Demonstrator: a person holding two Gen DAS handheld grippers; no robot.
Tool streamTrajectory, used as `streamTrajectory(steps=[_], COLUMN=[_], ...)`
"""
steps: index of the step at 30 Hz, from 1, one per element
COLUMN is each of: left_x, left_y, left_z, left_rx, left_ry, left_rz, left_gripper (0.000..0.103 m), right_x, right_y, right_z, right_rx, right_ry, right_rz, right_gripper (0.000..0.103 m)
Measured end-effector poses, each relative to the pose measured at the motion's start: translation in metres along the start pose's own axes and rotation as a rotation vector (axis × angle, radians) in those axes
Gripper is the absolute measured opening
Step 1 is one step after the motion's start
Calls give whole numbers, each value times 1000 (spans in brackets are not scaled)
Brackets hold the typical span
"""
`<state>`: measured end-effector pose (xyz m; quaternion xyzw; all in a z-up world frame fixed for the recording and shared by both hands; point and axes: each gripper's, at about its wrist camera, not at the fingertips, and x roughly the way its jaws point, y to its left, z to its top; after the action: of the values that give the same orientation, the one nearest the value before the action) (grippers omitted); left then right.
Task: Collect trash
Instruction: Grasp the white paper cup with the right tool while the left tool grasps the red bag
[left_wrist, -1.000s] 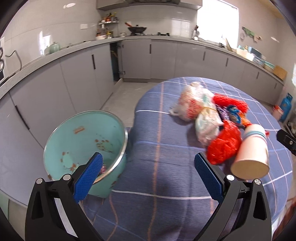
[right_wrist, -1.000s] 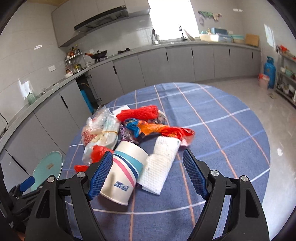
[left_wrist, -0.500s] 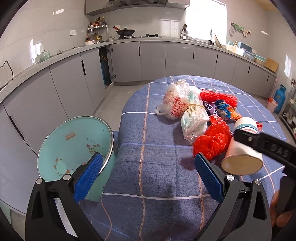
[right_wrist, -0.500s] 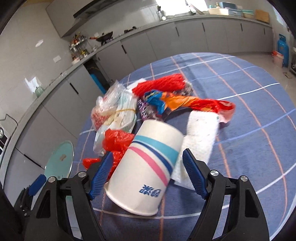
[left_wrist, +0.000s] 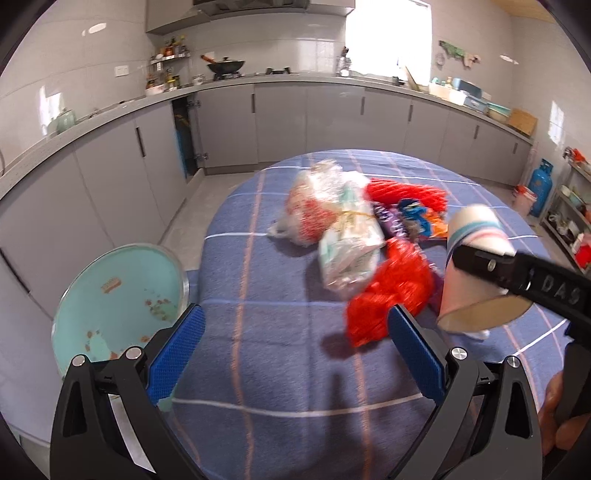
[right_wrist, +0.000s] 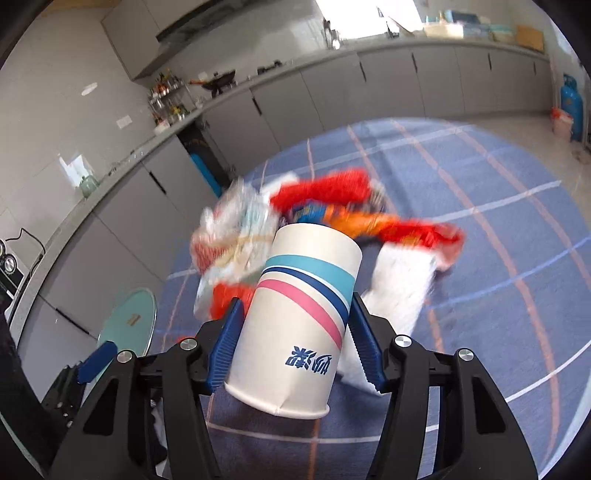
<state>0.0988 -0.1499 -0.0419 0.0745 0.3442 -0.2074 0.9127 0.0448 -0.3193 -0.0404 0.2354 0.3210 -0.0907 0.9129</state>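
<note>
The right gripper (right_wrist: 295, 347) has its blue pads clamped on both sides of a paper cup (right_wrist: 299, 314), so it's got a firm hold on it, with the cup tipped, base pointing away and open rim toward the camera. From the left wrist view the cup (left_wrist: 476, 269) sits at the right end of the trash pile, and it looks a little above the cloth, though I can't tell for sure. The pile is on a round table (left_wrist: 280, 325) with a blue checked cloth: right behind the cup there's a white towel (right_wrist: 402, 284), to the cup's left a red bag (left_wrist: 391, 295), then a clear plastic bag (left_wrist: 347, 247), with a red net (left_wrist: 406, 192) and some colourful wrappers (left_wrist: 410, 218) further back. The left gripper (left_wrist: 291, 354) is wide open with nothing in it, hovering over the table's near edge, left of the cup. Way left of the cup, off the table edge, there's a teal basin (left_wrist: 118, 291) with some specks inside.
</note>
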Motion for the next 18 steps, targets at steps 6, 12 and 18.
streamTrajectory(steps=[6,12,18], left_x=[17,46,49], left_y=[-30,-54,-50], left_z=[7,5,-4], left_rx=[42,61,33], left_ry=[12,97,126], left_rz=[-82,-118,-179], left_gripper=[88,71,35], right_x=[-19,-21,-21], right_y=[-18,-35,-34], right_z=[11,7,6], right_rx=[-1,30,34], right_ry=[-76,-71,-75], right_rz=[-66,-88,-93], right_gripper=[58,58,58])
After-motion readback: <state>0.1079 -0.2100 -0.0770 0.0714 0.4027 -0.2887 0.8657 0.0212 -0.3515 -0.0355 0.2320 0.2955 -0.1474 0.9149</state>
